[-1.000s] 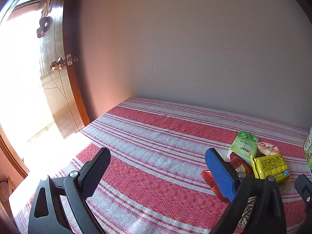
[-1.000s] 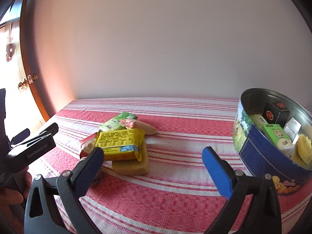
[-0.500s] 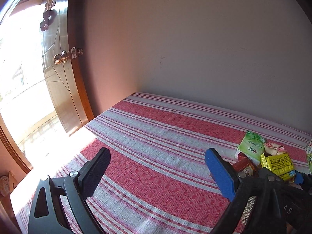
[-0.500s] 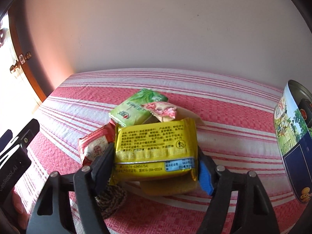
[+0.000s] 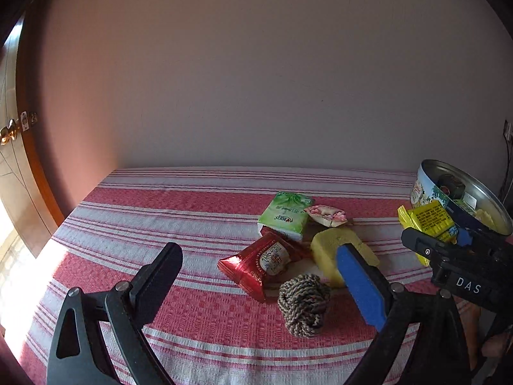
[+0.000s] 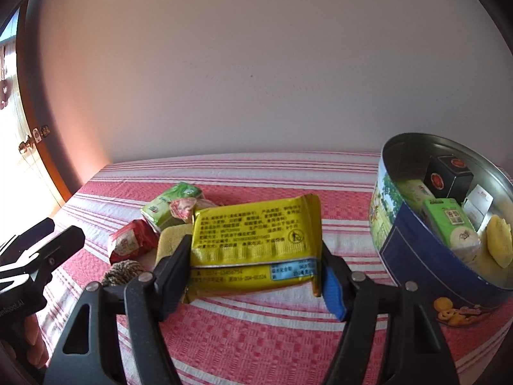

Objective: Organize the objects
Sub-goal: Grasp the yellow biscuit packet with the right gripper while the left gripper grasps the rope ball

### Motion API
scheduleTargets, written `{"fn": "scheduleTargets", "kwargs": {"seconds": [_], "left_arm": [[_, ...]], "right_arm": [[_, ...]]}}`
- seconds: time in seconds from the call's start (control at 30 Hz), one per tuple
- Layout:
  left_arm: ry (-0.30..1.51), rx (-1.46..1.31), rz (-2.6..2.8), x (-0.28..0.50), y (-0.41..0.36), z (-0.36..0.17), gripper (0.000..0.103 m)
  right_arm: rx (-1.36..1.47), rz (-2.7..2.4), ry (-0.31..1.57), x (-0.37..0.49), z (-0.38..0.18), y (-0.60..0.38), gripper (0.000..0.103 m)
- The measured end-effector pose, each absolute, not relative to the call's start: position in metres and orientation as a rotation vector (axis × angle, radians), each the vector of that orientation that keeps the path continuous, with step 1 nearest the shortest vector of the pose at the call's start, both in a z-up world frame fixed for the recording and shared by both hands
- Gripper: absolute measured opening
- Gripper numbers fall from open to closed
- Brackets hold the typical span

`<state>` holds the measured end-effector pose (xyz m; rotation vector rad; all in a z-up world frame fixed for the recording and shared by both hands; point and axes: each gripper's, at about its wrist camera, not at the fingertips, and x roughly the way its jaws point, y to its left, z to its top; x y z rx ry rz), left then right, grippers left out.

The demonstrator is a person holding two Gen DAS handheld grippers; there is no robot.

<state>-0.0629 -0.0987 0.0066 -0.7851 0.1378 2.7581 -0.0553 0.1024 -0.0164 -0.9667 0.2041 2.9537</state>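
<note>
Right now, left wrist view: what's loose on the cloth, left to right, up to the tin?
Red foil packet → coiled rope → yellow sponge → yellow packet held in the right gripper → round tin. Green packet and pink wrapper overlap the others, so left out.

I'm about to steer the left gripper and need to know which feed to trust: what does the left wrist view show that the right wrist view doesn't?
Only the left wrist view: the open left gripper with nothing between its fingers, and the whole braided brown rope coil.

Only the right wrist view: the print on the yellow foil snack packet clamped in the right gripper, and the round blue metal tin's contents.

Both: the striped red-and-white cloth, green packet, red foil packet, and yellow sponge block.
</note>
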Motion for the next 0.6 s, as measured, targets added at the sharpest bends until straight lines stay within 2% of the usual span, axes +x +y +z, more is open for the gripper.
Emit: {"fn": "scheduleTargets", "kwargs": {"seconds": [0.07, 0.1, 0.2, 0.4, 0.57, 0.6], "left_arm": [[0.236, -0.788, 2.733, -0.061, -0.085, 0.0, 0.074], [0.28, -0.813, 2.718, -0.062, -0.078, -0.005, 0.071], [0.365, -0.9, 2.682, -0.069, -0.065, -0.014, 0.07], [0.299, -1.065, 2.606, -0.082, -0.064, -0.029, 0.07], [0.233, -1.162, 2.536, -0.092, -0.068, -0.039, 0.046], [0.236, -1.171, 2.537, -0.092, -0.067, -0.04, 0.046]], "right_arm": [[-0.988, 2.939, 0.239, -0.051, -0.019, 0.115, 0.072], [-0.986, 2.932, 0.258, -0.05, -0.02, 0.122, 0.072], [-0.967, 2.924, 0.294, -0.048, -0.018, 0.128, 0.072], [-0.961, 2.948, 0.276, -0.044, -0.014, 0.123, 0.072], [-0.95, 2.96, 0.255, -0.042, -0.013, 0.119, 0.072], [-0.947, 2.96, 0.254, -0.043, -0.012, 0.117, 0.072]]}}
